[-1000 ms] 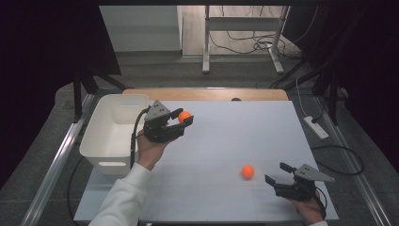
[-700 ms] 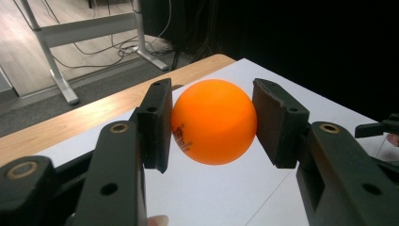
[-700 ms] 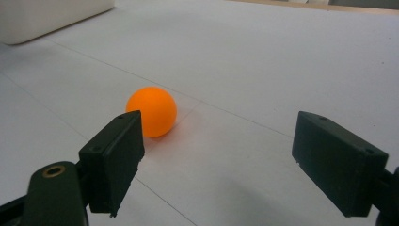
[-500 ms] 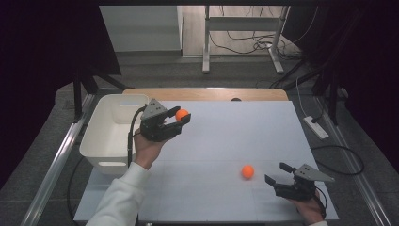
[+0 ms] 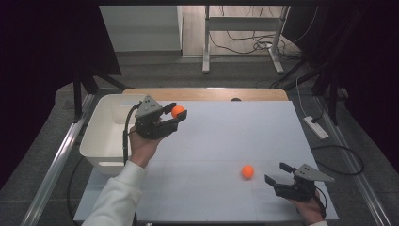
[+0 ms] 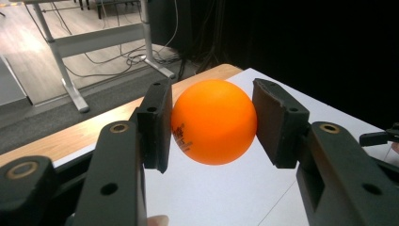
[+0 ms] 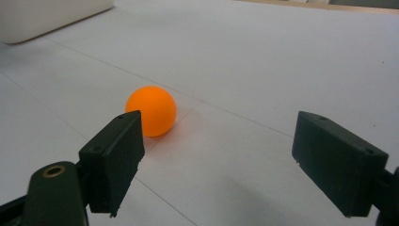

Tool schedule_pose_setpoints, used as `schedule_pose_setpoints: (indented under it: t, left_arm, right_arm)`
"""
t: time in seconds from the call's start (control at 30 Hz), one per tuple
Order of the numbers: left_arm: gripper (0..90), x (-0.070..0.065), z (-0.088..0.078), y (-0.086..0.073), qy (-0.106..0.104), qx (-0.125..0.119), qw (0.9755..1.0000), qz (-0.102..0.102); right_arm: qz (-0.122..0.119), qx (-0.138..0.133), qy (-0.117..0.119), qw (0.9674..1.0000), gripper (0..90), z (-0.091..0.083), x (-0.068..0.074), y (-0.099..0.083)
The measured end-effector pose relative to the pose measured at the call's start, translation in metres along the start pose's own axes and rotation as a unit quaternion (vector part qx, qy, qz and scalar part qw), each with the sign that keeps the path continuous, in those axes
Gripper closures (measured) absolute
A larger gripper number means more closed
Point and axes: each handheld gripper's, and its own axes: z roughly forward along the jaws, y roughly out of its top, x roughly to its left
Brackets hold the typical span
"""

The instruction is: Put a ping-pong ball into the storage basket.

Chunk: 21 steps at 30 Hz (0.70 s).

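Squarely between jaws: orange ball (image 6: pixel 214 121).

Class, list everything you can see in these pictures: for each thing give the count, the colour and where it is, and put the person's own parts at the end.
held ball: 1, orange, clamped between the left gripper's fingers, above the table near the bin.
loose ball: 1, orange, on the table just ahead of the right gripper.
bin: 1, white, at the table's left edge.
table: 1, white top with a wooden strip along the far edge.
power strip: 1, white, on the floor to the right of the table.
desk frame: 1, grey, on the floor beyond the table, cables under it.
left gripper: 1, black, shut on the held ball.
right gripper: 1, black, open, low at the table's near right.
sleeve: 1, white, on the left arm.
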Motion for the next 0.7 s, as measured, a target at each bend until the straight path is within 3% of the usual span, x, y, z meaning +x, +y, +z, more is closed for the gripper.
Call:
schedule_pose_setpoints:
  t: [0.7]
  left_arm:
    - [50.5, 0.012, -0.013, 0.004, 0.015, -0.01, 0.9998, -0.012]
  right_arm:
    - [0.0, -0.001, -0.001, 1.0, 17.2, 0.0, 0.001, 0.0]
